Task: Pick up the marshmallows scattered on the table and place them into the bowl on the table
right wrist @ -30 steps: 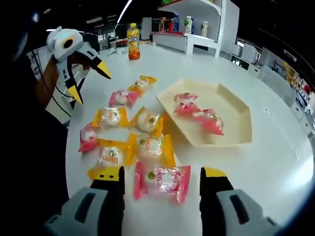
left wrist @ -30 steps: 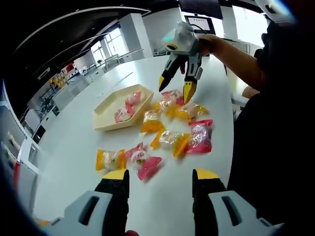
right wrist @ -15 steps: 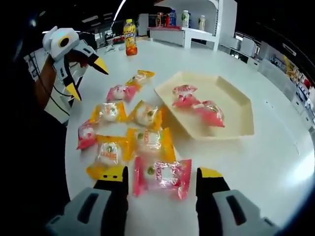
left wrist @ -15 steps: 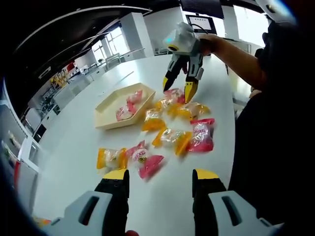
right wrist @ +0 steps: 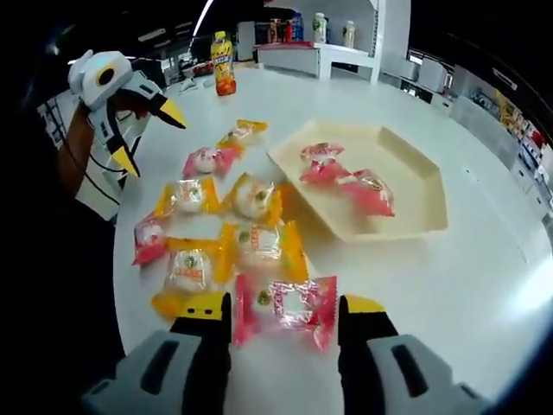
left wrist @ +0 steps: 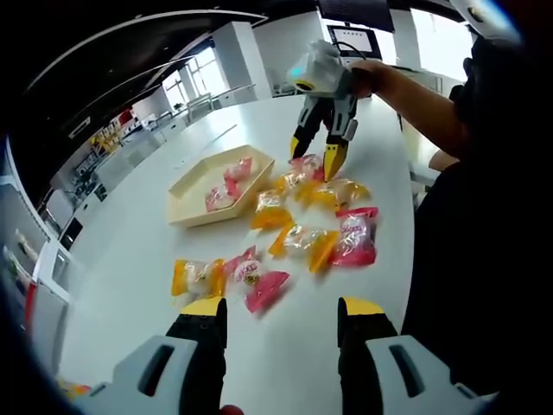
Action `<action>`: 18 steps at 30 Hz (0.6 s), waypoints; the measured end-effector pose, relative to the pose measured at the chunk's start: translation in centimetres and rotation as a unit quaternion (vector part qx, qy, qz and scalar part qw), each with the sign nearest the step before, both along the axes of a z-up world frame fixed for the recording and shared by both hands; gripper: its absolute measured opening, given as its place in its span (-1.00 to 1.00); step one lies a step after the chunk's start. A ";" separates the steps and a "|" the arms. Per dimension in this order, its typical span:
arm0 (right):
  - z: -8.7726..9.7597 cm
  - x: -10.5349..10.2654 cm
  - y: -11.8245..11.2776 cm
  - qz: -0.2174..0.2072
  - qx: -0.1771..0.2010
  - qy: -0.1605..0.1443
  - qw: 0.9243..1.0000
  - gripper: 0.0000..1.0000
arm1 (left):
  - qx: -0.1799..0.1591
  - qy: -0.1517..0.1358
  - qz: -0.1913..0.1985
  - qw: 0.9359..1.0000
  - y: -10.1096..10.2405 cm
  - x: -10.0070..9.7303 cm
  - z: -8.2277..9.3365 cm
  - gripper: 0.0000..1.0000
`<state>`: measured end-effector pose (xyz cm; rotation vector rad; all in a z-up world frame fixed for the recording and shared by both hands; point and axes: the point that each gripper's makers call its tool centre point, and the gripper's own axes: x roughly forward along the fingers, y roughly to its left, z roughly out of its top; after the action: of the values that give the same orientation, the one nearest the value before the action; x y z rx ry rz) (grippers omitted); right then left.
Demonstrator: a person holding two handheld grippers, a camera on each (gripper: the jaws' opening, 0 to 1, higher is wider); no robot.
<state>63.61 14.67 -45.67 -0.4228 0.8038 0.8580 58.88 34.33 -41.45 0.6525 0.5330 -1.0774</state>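
Note:
Several wrapped marshmallows in pink and yellow packets lie scattered on the white table (left wrist: 130, 259). A cream hexagonal bowl (right wrist: 415, 186) (left wrist: 190, 197) holds three pink packets (right wrist: 346, 177). My right gripper (right wrist: 283, 304) is open and low, with a pink packet (right wrist: 289, 303) lying between its jaws; in the left gripper view the right gripper (left wrist: 313, 157) stands over that pink packet (left wrist: 307, 166). My left gripper (left wrist: 281, 309) is open and holds nothing, just short of a pink packet (left wrist: 255, 284) and a yellow packet (left wrist: 194, 277). The left gripper (right wrist: 149, 137) also hangs above the table's left side in the right gripper view.
An orange drink bottle (right wrist: 223, 62) stands at the table's far end, before a white shelf (right wrist: 346, 52) with bottles. The person's arm (left wrist: 406, 95) and dark body (left wrist: 484, 259) are along the table's edge. Bare table lies right of the bowl (right wrist: 484, 285).
My right gripper has come down and forward, so the pink packet now lies between its jaws. The left gripper has barely moved.

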 end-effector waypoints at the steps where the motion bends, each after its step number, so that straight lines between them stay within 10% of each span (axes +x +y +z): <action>1: 0.0 0.1 0.0 -0.004 0.002 0.001 1.000 -0.03 | -0.001 0.000 0.001 1.000 0.0 0.0 0.0 0.01; 18: 0.0 0.3 0.3 -0.009 0.003 -0.002 1.000 -0.11 | 0.002 -0.003 0.010 1.000 0.6 0.5 0.1 0.01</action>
<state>63.94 14.96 -45.66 -0.4106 0.8005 0.8433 59.36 34.98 -41.32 0.6533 0.5354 -1.0553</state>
